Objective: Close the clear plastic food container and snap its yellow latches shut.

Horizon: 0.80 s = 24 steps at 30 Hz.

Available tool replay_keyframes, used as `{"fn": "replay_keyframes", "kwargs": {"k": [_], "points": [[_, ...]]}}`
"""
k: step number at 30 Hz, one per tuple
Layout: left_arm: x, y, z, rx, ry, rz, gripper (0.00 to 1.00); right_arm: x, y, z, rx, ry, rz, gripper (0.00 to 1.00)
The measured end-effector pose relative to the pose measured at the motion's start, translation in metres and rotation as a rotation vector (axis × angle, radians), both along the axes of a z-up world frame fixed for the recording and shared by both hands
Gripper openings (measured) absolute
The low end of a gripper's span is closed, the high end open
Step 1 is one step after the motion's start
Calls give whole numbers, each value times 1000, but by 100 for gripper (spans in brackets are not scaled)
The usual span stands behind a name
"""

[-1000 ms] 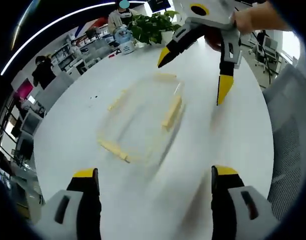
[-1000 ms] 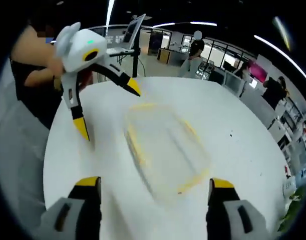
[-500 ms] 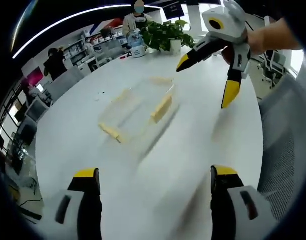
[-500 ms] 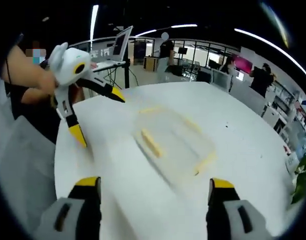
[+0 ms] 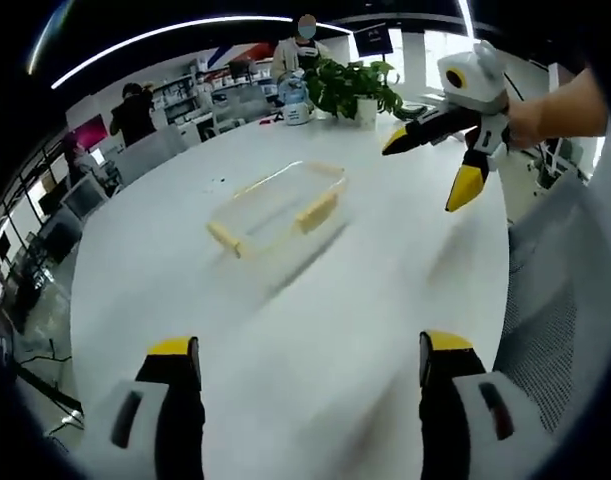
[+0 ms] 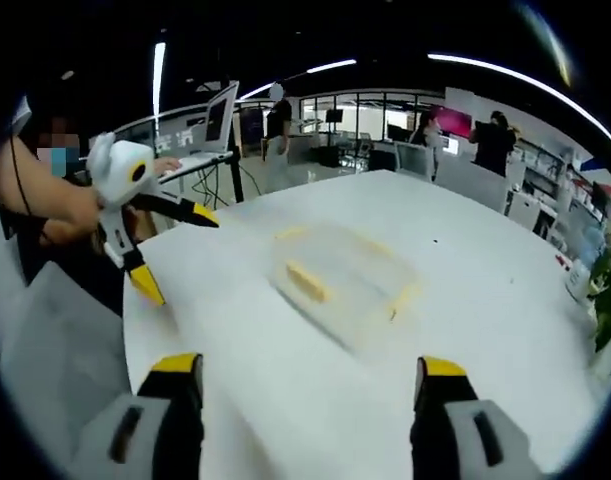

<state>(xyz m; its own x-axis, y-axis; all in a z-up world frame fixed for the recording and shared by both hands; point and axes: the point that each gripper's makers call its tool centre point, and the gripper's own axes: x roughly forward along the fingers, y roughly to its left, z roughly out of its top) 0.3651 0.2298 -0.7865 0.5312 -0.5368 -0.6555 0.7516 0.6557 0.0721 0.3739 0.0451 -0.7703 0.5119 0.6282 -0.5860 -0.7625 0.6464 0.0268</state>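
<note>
Hovering with both tongs (image 5: 303,375) (image 6: 300,375) spread, well apart from the container (image 5: 276,208) sitting mid-worktop (image 5: 385,300), latches (image 5: 316,212) seemingly needing snapping.

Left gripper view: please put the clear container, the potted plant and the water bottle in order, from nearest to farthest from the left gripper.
1. The clear container, in the middle of the white table, ahead of the left gripper.
2. The potted plant, at the table's far edge.
3. The water bottle, just left of the plant; these two are nearly too close to call.
</note>
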Motion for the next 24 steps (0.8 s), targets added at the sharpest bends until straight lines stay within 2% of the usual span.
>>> {"fn": "replay_keyframes", "kwargs": {"k": [4, 16, 24], "points": [[-6, 2, 5, -31, -14, 22, 89, -6, -4, 7, 32, -22, -25, 86], [-29, 0, 17, -138, -56, 64, 90, -36, -17, 6, 75, -34, -65, 87], [-48, 8, 14, -156, -57, 94, 92, -59, -29, 2, 89, -42, -100, 88]]}}
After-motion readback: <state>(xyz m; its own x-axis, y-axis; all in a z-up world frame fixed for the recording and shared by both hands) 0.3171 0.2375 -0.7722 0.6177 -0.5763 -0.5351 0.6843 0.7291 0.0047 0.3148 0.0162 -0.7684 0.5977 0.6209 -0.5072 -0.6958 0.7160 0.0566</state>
